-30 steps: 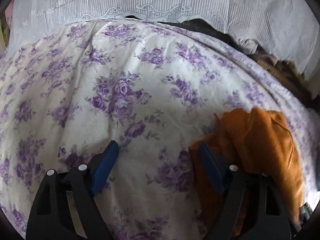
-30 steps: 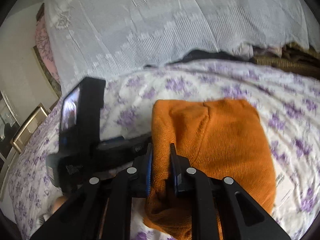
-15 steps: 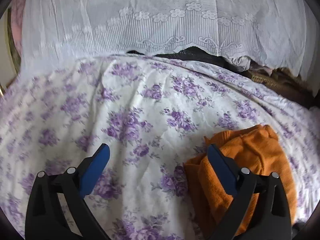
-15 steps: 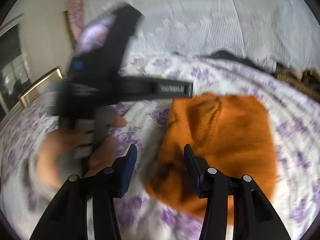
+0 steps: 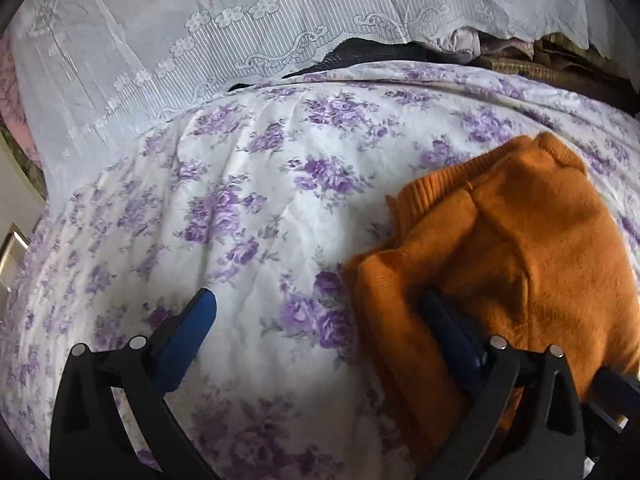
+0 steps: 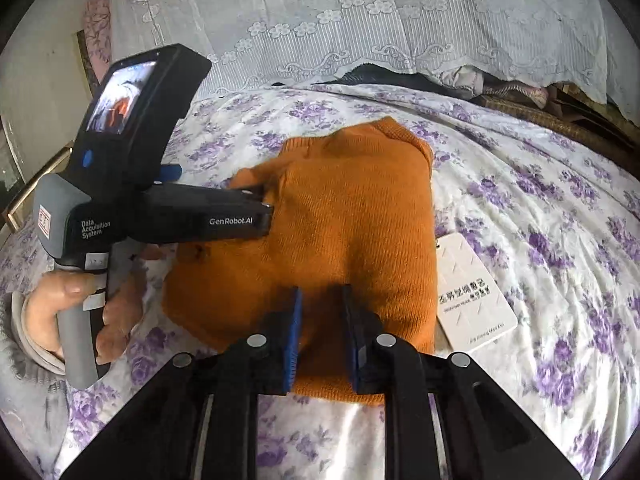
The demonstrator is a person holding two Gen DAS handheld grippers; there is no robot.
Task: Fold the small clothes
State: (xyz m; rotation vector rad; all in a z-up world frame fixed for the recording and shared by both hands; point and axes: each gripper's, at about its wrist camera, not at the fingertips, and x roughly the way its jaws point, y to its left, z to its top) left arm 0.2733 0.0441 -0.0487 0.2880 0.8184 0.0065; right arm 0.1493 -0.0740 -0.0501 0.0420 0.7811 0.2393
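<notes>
1. Since a second ago the left gripper [image 5: 316,312] has let go of the orange knit garment [image 6: 340,216]; its fingers stand wide apart and opening, one buried in the cloth's edge. The right gripper [image 6: 320,312], which clamped a fold earlier, is closing over the garment's near edge, fingers slightly apart.
2. The bed [image 6: 540,208] wears a purple-flowered sheet; white lace cloth [image 6: 360,20] fills the upper frame.
3. The garment lies folded at centre frame, a white tag [image 6: 472,300] beside it.

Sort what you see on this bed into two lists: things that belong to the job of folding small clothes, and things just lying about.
Belongs to the job:
- orange sweater
- white tag beside it
- left gripper, jaws opening
- right gripper, jaws closing over the sweater's near edge

Just lying about:
- flowered bedsheet
- white lace cloth
- dark clothes under the lace
</notes>
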